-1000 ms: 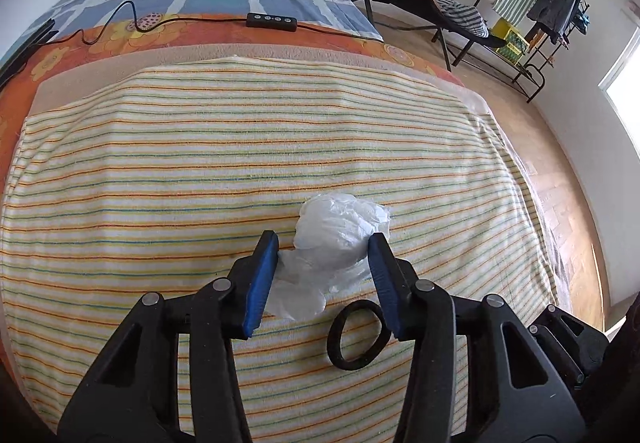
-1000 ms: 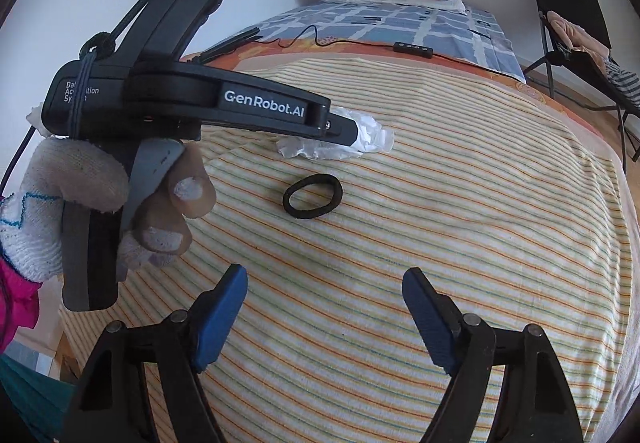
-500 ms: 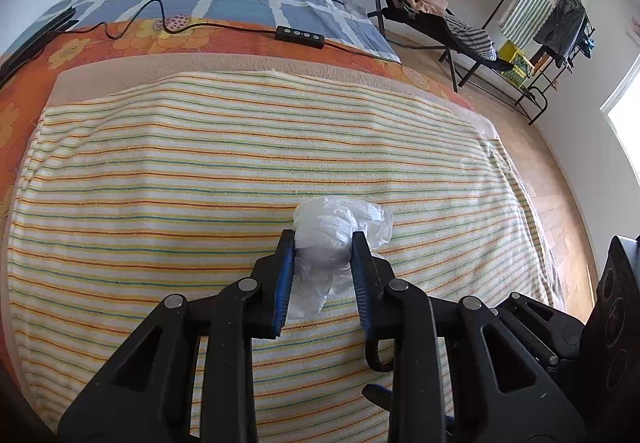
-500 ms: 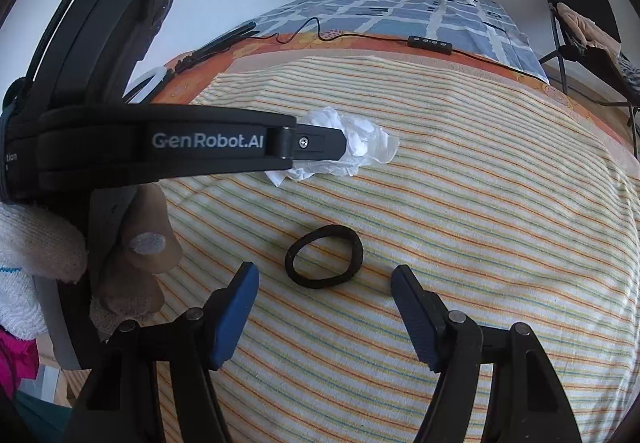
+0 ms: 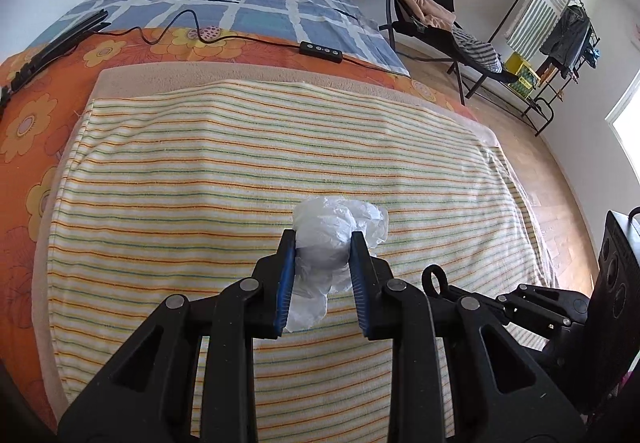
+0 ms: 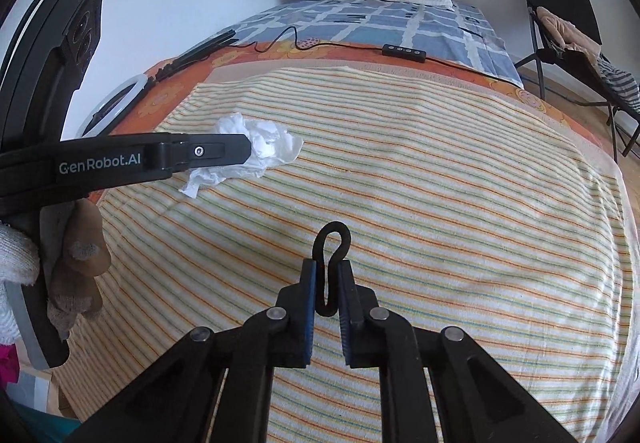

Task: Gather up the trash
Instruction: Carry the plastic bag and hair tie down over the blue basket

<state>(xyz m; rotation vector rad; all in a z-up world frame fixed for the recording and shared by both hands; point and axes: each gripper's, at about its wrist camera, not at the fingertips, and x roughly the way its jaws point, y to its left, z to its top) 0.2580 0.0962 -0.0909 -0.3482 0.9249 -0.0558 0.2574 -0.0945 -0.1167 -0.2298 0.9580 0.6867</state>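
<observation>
Over the striped towel (image 5: 200, 179) on the bed, my left gripper (image 5: 322, 243) pinches a crumpled white plastic bag (image 5: 332, 231), while my right gripper (image 6: 328, 275) is closing, squeezing a black hair tie (image 6: 331, 243) flat between its jaws.

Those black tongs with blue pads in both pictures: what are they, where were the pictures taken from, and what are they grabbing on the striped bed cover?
They are hand-held grippers, one in each of a person's hands, no robot arm. Each carries a camera looking along its jaws, one picture per gripper. The left gripper is clamped on a crumpled white plastic bag. The right gripper is closing its jaws, squeezing a black hair tie flat. The striped towel beneath them covers the bed. The gloved left hand shows at the left of the right gripper's picture.
</observation>
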